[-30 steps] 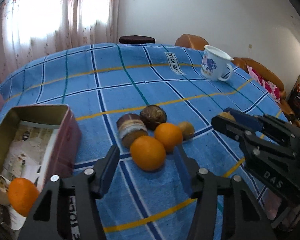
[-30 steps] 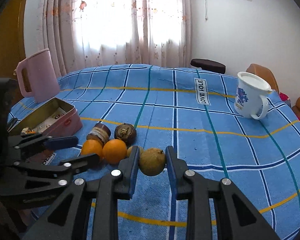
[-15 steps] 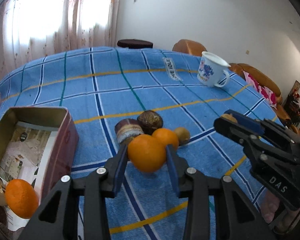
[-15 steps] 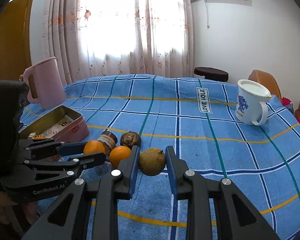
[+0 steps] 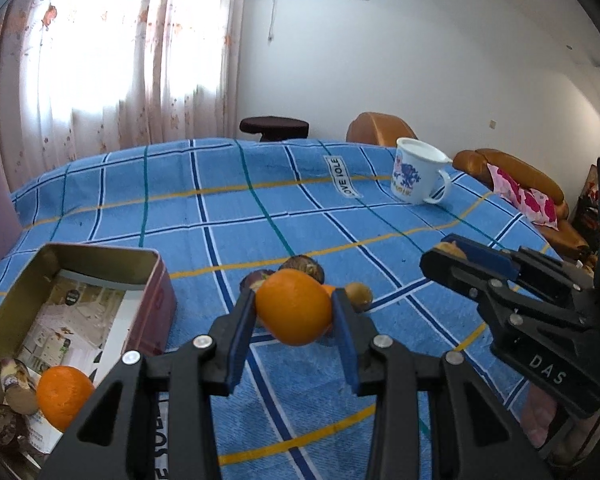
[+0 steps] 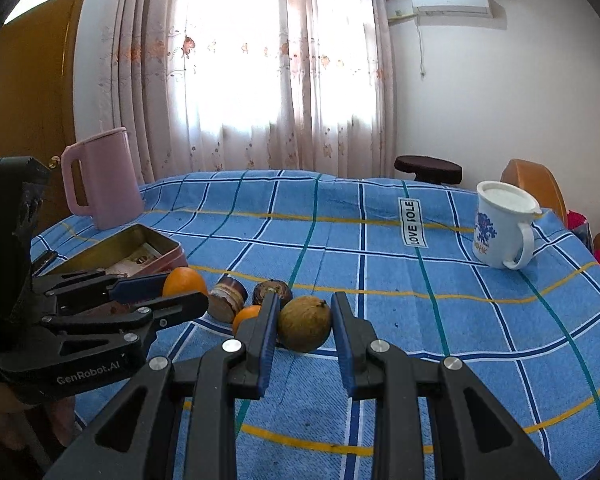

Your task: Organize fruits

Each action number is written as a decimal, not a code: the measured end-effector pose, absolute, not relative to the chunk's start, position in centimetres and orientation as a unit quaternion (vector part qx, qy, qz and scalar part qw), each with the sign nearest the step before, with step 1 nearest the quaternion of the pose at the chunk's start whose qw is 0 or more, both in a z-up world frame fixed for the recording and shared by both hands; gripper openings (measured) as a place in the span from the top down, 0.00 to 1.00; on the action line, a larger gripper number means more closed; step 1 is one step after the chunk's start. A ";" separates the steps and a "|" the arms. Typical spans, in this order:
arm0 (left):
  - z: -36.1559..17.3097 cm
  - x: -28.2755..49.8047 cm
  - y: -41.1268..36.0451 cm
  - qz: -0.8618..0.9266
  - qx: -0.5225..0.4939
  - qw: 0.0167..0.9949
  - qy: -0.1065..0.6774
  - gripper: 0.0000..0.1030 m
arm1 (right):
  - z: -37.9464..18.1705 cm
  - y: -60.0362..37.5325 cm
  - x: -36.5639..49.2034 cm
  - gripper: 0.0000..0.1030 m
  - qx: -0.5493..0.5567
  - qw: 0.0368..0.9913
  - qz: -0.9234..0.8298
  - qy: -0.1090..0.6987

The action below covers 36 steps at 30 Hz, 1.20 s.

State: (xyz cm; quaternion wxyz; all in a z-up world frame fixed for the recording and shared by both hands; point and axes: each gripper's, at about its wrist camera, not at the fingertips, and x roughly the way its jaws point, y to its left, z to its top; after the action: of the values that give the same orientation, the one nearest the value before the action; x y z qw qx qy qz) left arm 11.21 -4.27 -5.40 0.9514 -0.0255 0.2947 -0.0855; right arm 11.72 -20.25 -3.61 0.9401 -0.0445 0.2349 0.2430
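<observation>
Left gripper (image 5: 294,312) is clamped on an orange (image 5: 294,307), both pads pressing its sides, fruit clear of the blue checked cloth (image 5: 228,216). Its jaws have just been closing, with the orange between them.

Right gripper (image 6: 305,322) is clamped on a brownish-yellow fruit (image 6: 305,322) that looks just off the cloth or barely on it (cannot tell which).

The open tin (image 5: 100,264) sits below and to the left of the left gripper's fingers, with one orange (image 5: 64,396) and some dark fruit pieces already inside.

Beyond the left gripper's tips lie the remaining pile: two dark brown fruits, another orange mostly hidden behind the held one, and a small tan fruit (image 5: 359,295).

Step in hand, as I judge it: carry the orange to the tin. Lift enough to clear the tin wall, swing left, lower inside before opening. Round fruit rolls, so release low, away from the orange already there. Keep the two grippers apart during the crossing.
</observation>
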 end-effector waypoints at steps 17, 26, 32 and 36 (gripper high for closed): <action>-4.5 9.2 -4.5 -0.065 -0.010 0.968 0.243 0.61 | -3.0 -20.4 10.3 0.73 -0.048 0.946 0.253 0.195; -4.1 8.5 -4.6 -0.057 -0.005 0.973 0.222 0.61 | -2.7 -20.5 9.7 0.73 -0.048 0.949 0.255 0.178; -3.9 8.0 -4.8 -0.052 0.001 0.977 0.207 0.61 | -2.6 -20.7 9.5 0.73 -0.046 0.950 0.255 0.171; -3.8 7.7 -4.8 -0.050 0.003 0.979 0.200 0.61 | -2.6 -20.8 9.5 0.73 -0.045 0.951 0.255 0.169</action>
State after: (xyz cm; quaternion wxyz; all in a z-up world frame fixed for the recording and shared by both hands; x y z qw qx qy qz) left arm 7.71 -4.82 -3.81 0.9786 0.0027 0.1996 -0.0499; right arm 9.49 -20.78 -2.62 0.9510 -0.0454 0.1685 0.2554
